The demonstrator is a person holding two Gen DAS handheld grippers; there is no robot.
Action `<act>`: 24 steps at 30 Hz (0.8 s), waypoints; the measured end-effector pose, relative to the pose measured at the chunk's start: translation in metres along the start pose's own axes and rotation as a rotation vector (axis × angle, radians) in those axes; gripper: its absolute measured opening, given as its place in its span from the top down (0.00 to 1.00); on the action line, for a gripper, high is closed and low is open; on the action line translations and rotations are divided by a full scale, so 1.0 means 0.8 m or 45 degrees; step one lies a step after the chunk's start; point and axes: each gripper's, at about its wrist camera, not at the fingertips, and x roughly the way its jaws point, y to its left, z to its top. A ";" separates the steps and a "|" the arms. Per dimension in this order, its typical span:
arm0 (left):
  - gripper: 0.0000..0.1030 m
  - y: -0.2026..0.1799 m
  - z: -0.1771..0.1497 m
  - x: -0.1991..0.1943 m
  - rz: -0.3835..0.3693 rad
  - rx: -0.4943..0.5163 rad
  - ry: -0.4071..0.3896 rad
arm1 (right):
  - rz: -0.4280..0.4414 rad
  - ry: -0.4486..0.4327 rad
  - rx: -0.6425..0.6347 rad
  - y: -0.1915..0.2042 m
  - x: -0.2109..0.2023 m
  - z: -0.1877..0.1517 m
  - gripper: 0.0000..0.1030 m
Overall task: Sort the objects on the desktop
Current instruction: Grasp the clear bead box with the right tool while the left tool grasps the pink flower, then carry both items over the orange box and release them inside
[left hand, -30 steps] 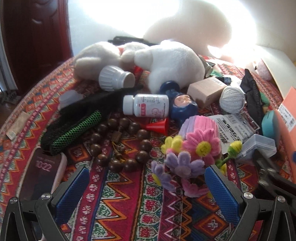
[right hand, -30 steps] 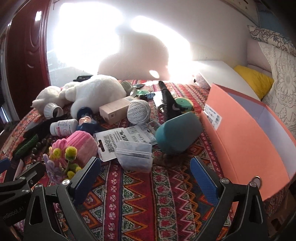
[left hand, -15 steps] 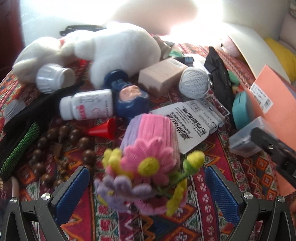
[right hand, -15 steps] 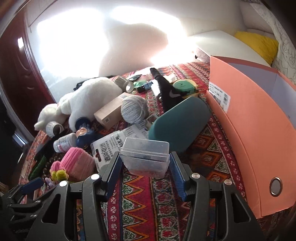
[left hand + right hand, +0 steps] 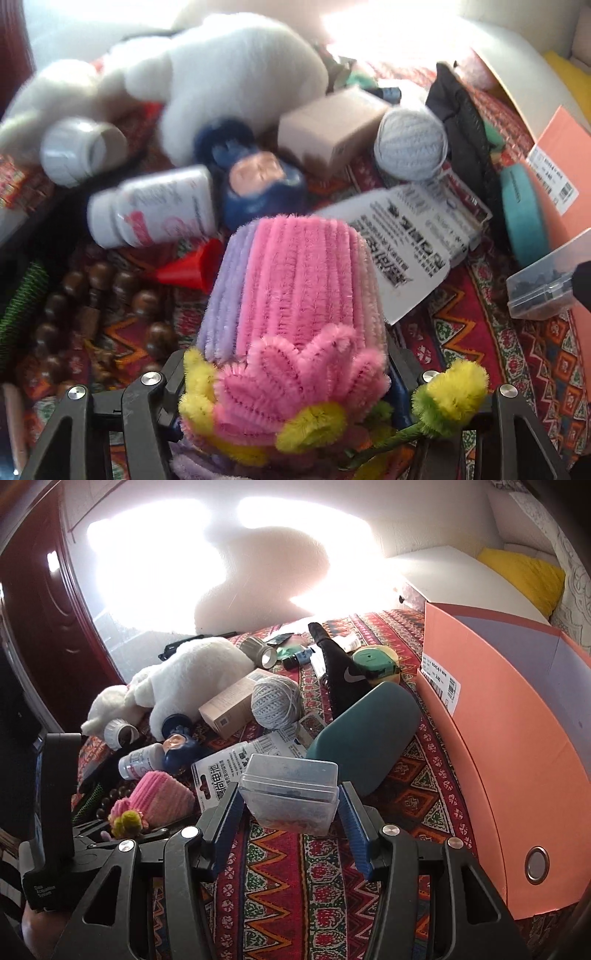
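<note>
- Fuzzy pink chenille, that is what fills the left claw (image 5: 291, 398): a pipe-cleaner flower pot (image 5: 295, 295) lying on its side, its pink and yellow blooms towards the camera. The jaws are closing on it, one at each flank low down by the flowers, where the body is wide and soft enough to give. From here I cannot say whether they have bitten firmly yet.
- The pot sits on the patterned tabletop (image 5: 517, 350) among a string of wooden beads (image 5: 96, 306), a red cone (image 5: 188, 266) and a white pill bottle (image 5: 155, 206). A sideways grasp suits a thing that has toppled.
- The right claw (image 5: 290, 805) is clamped on a clear plastic box (image 5: 290, 794), its blue pads pressed against the two short ends. The box looks raised off the cloth, and it is held level, which I judge keeps the small dark contents from sliding.
- Just beside it to the right stands an orange storage box (image 5: 517, 746) with its top open, the likeliest place for sorted items.
- A teal case (image 5: 364, 734), a ball of grey yarn (image 5: 275, 701), a cardboard carton (image 5: 232, 705) and a white plush toy (image 5: 192, 679) lie behind, untouched.
- Much is left to sort, I judge; the heap is thick.
</note>
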 end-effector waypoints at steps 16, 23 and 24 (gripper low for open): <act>0.36 -0.035 -0.006 -0.129 -0.046 0.023 -0.302 | 0.047 -0.177 -0.058 0.025 -0.084 0.004 0.46; 0.36 -0.108 -0.003 -0.169 -0.117 0.132 -0.389 | -0.120 -0.444 -0.077 0.002 -0.164 0.014 0.46; 0.36 -0.123 -0.001 -0.172 -0.140 0.149 -0.394 | -0.155 -0.484 -0.063 -0.009 -0.173 0.017 0.46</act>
